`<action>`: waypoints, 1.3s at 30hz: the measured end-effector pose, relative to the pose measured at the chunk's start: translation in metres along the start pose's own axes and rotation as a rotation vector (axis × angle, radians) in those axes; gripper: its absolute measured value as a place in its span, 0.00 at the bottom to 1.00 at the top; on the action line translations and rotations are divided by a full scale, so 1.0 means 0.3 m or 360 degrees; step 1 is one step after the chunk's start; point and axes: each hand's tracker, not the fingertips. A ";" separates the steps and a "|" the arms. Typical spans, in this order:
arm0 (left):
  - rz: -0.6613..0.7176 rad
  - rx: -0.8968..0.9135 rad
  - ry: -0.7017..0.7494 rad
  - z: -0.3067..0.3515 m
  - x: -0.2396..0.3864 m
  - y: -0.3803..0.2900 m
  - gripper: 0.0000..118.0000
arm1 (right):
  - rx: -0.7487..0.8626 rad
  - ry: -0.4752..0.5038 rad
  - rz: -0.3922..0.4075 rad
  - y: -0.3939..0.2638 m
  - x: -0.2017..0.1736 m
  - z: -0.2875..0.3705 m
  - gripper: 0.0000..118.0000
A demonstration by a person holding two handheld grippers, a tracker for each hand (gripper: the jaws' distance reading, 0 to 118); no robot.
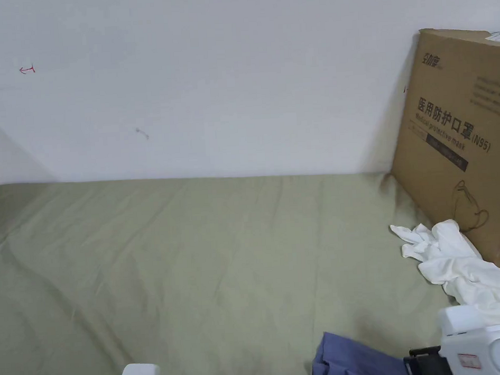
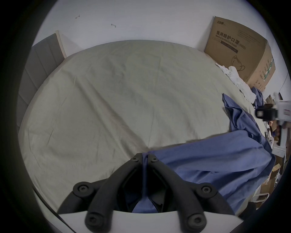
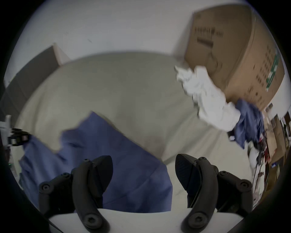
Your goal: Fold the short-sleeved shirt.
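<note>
Left tongs [image 2: 145, 157] pinching the blue shirt [image 2: 212, 160] edge low over the bed [image 2: 110, 94], right tongs [image 3: 144, 170] spread.

Soft, even indoor light, fisheye warping with dark corners on both gripper views, right one's motion-blurred.

Bed [image 1: 195, 263]: olive-green sheet, lightly creased. Blue shirt [image 2: 212, 165] lies partly on it at the near right edge. White crumpled garment [image 1: 455, 268] lies at the right side, against a cardboard box [image 1: 463, 146] standing on the bed by the wall.
</note>
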 end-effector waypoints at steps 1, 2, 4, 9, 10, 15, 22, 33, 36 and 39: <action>-0.0005 0.0004 0.0001 0.000 0.000 -0.001 0.04 | -0.0015 -0.0045 -0.0006 -0.012 0.002 -0.048 0.66; -0.0010 0.0008 0.0010 -0.002 -0.001 -0.002 0.04 | -0.0052 -0.0085 -0.0038 -0.029 0.002 -0.095 0.57; -0.0012 0.0004 0.0007 -0.011 -0.005 -0.009 0.03 | -0.0079 -0.0018 -0.0016 -0.074 -0.031 -0.110 0.41; 0.0035 0.0086 -0.0022 0.031 -0.035 0.001 0.03 | 0.0095 0.0122 -0.0185 -0.082 -0.032 0.056 0.02; 0.0047 0.0121 -0.0032 0.058 -0.041 0.007 0.03 | 0.0132 0.0158 -0.0242 -0.083 -0.019 0.097 0.02; 0.0090 0.0305 -0.0102 0.253 -0.068 0.062 0.02 | 0.0332 0.0346 -0.0390 -0.047 0.097 0.315 0.02; 0.0123 0.0661 -0.0094 0.652 -0.140 0.132 0.02 | 0.0670 0.0525 -0.0549 0.024 0.208 0.841 0.02; 0.0166 0.1160 -0.0065 1.361 -0.290 0.233 0.02 | 0.1054 0.0529 -0.0552 0.083 0.234 1.502 0.02; 0.0024 0.1250 0.0077 1.504 -0.267 0.277 0.02 | 0.1138 0.0506 -0.0463 0.148 0.192 1.636 0.02; 0.0033 0.1298 0.0101 1.622 -0.276 0.321 0.02 | 0.1189 0.0488 -0.0451 0.209 0.173 1.755 0.02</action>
